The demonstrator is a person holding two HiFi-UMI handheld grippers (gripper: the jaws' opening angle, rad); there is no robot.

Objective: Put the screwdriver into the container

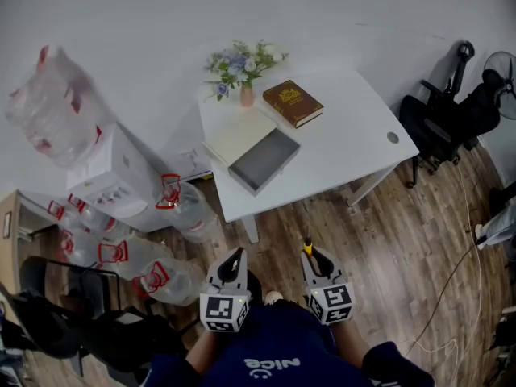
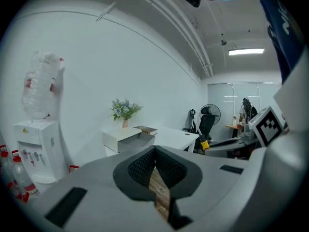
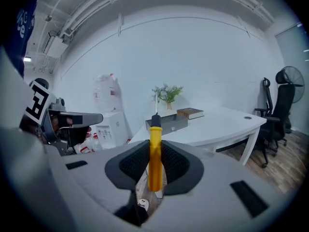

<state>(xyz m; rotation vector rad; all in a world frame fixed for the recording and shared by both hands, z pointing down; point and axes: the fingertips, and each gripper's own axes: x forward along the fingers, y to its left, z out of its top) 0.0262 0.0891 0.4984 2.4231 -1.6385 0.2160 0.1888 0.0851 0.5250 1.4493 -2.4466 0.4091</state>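
Right claw (image 3: pixel 154 153) clamped on the yellow screwdriver (image 3: pixel 155 135), left claw (image 2: pixel 155 152) closed empty; come in low and that shaft could clip the wall of the grey container (image 1: pixel 266 161).

Open floor (image 1: pixel 379 232) runs up to the table (image 1: pixel 347 135); water bottles (image 1: pixel 153 272) crowd the left; the box (image 1: pixel 264 161) is open on top

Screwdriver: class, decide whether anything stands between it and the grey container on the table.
Nothing visible does: only wood floor separates the screwdriver, held in the right gripper, from the open container on the table.
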